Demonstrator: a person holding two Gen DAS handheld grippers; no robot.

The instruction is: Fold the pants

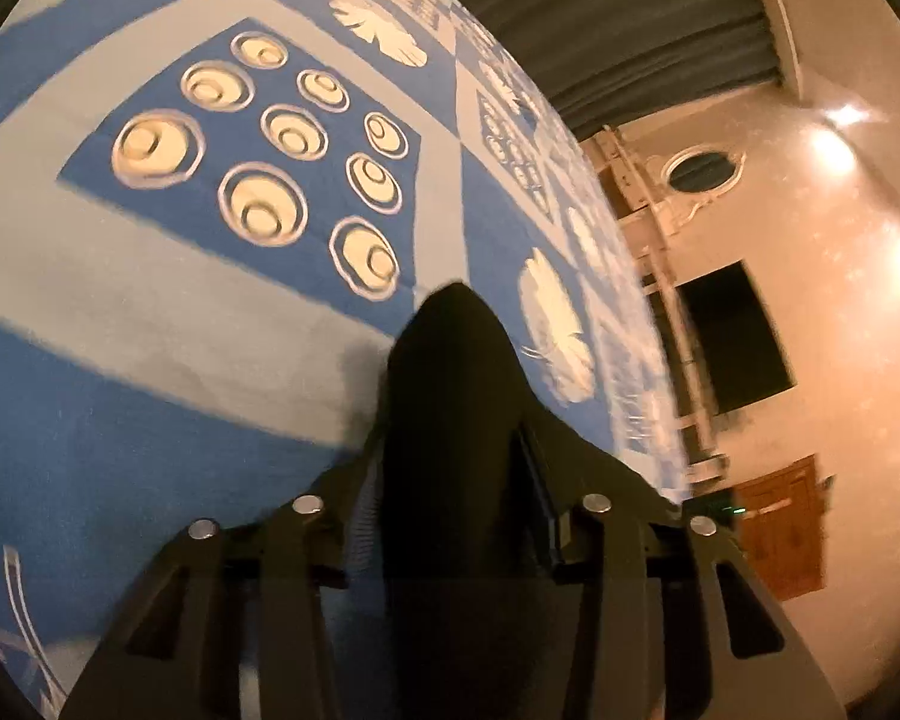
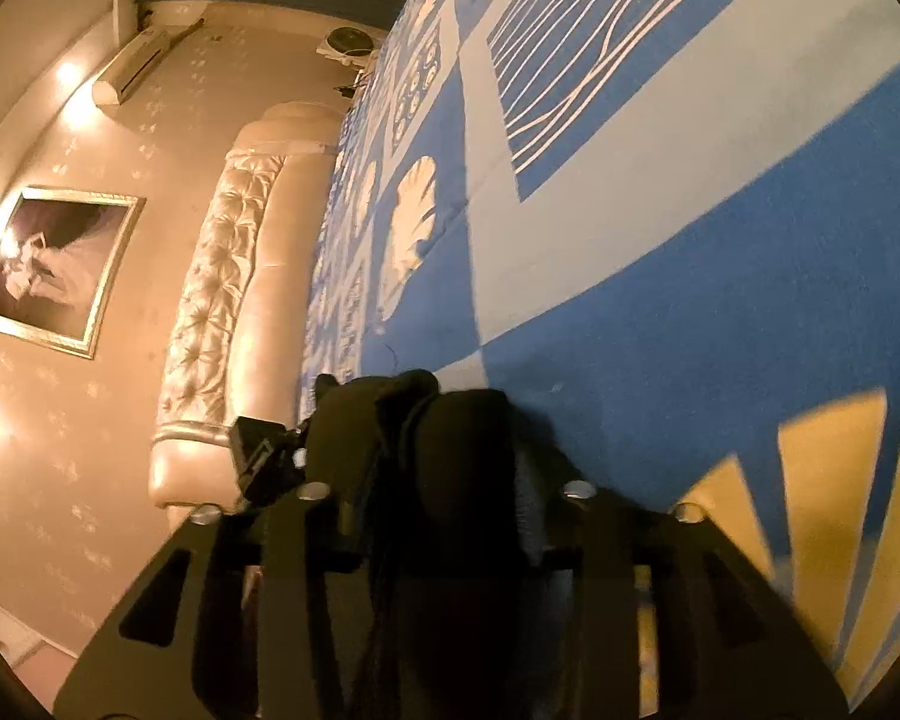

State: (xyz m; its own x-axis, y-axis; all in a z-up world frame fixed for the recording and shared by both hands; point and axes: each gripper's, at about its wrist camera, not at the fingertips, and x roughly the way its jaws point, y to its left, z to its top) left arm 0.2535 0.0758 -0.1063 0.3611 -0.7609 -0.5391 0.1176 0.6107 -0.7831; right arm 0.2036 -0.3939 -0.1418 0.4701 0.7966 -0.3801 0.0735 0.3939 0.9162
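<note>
Left wrist view: the left gripper (image 1: 450, 360) is seen from behind, its jaws closed narrowly on a bunched fold of the black pants (image 1: 444, 420), which fills the gap between them. The fold is held just above the blue and white bedspread (image 1: 150, 330), printed with ringed circles (image 1: 258, 138). A pale wall (image 1: 840, 300) is seen at the right.

Right wrist view: the right gripper (image 2: 450, 420) is likewise clamped on a dark wad of the pants (image 2: 402, 414), close over the same bedspread (image 2: 690, 330). A tufted headboard (image 2: 228, 300) and a framed picture (image 2: 60, 270) are shown at the left.
</note>
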